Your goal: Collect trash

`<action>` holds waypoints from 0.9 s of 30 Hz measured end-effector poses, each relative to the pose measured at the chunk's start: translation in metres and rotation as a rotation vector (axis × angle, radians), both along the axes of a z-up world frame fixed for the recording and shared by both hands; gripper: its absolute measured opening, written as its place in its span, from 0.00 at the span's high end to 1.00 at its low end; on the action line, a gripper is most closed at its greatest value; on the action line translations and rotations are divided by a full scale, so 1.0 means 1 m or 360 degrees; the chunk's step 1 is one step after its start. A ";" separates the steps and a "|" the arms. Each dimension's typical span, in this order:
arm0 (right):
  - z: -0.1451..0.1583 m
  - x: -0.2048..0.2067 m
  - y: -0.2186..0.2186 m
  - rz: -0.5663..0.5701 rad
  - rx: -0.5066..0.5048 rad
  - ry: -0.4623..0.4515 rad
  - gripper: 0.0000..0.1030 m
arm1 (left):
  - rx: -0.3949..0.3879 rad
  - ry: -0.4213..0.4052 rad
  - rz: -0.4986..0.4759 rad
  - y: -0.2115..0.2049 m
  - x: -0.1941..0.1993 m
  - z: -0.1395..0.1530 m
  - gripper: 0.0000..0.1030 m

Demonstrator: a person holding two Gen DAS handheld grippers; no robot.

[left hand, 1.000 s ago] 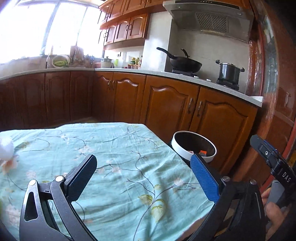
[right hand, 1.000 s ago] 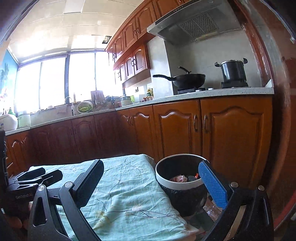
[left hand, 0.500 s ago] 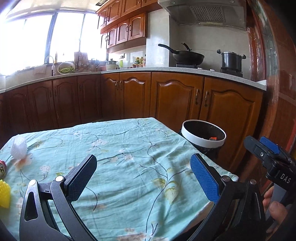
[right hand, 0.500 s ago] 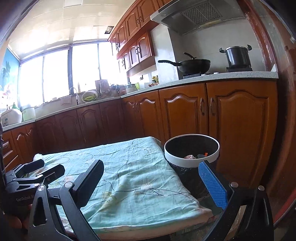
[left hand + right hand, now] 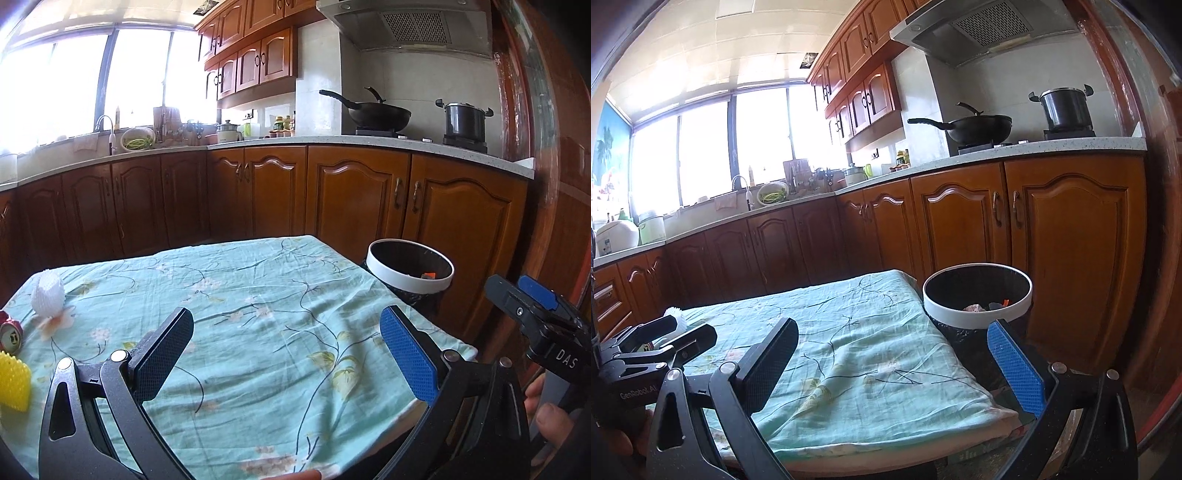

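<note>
Left wrist view is showing the left gripper [image 5: 286, 341] hanging spread and empty; right gripper [image 5: 899, 363] likewise. White foam fruit net [image 5: 47, 293], by the red can [image 5: 11, 334], probably light, squashy: pinching its middle.

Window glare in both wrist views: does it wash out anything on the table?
Left wrist view: window blown white, yet the white foam net, can and tablecloth stay readable. Right wrist view: same glare, cloth clear, strong fisheye bending at edges.
</note>
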State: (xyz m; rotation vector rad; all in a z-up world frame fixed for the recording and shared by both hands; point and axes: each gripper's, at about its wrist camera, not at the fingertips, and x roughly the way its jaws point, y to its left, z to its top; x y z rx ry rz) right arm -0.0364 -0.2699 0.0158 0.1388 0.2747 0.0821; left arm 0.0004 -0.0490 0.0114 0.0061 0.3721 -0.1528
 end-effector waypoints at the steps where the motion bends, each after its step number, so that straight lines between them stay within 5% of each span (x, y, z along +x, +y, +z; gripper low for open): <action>1: 0.000 0.000 0.000 0.0001 0.0003 0.0000 0.00 | 0.0003 0.0000 0.0002 0.000 0.000 0.000 0.00; 27: -0.002 0.003 -0.001 0.0029 0.0013 0.0029 0.00 | 0.0025 -0.0027 0.0033 -0.005 -0.006 0.000 0.00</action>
